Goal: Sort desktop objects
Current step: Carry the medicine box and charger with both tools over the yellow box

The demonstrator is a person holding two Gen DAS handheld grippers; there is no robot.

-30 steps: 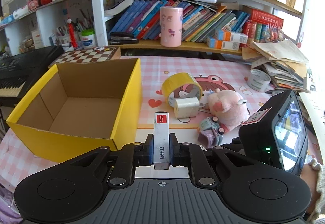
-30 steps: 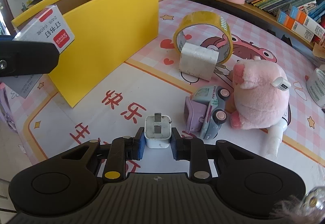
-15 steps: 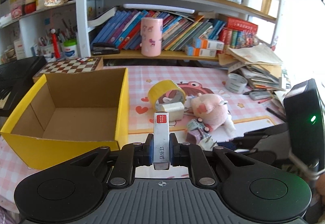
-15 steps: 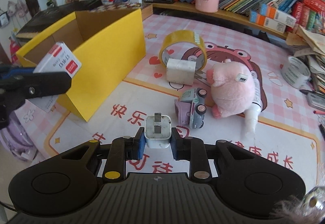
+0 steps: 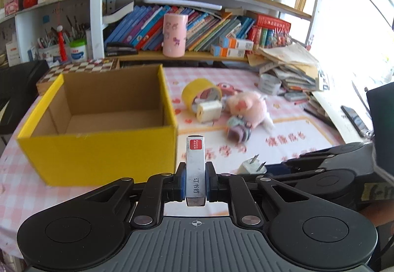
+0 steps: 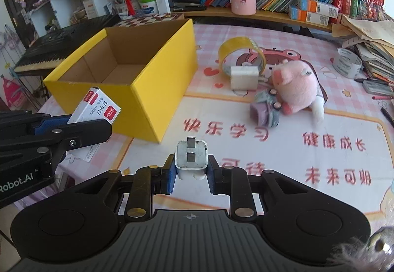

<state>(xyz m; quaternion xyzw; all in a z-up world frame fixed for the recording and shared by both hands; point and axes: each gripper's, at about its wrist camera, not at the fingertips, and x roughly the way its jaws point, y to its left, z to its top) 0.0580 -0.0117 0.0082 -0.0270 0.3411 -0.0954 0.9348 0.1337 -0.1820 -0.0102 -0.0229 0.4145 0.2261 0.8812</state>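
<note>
Above the counter's (image 6: 283, 148) near edge, the left tool (image 5: 195, 182) pinches a small white staple box (image 5: 195, 168) with red labels, held on its narrow side between the blue pads. From the right wrist view the same left tool (image 6: 73, 124) sits just in front of the yellow cardboard box (image 6: 157, 89), with the staple box (image 6: 97, 105) tilted and raised off the counter. The right tool (image 6: 191, 171) is pressed onto a white plug adapter (image 6: 190, 160), its 2 metal prongs pointing forward. In the left wrist view the adapter (image 5: 252, 166) shows just beside the left tool, to its right, with the right tool (image 5: 256, 168) reaching in from that side. The yellow box (image 5: 98, 148) stands open, with its cardboard floor bare. Farther back on the counter lie a yellow tape roll (image 6: 242, 54), a white charger block (image 6: 243, 77), a pink plush pig (image 6: 295, 87) and a small toy car (image 6: 266, 109), close together. A grey tape roll (image 6: 347, 62) rests near stacked papers on the right.
</note>
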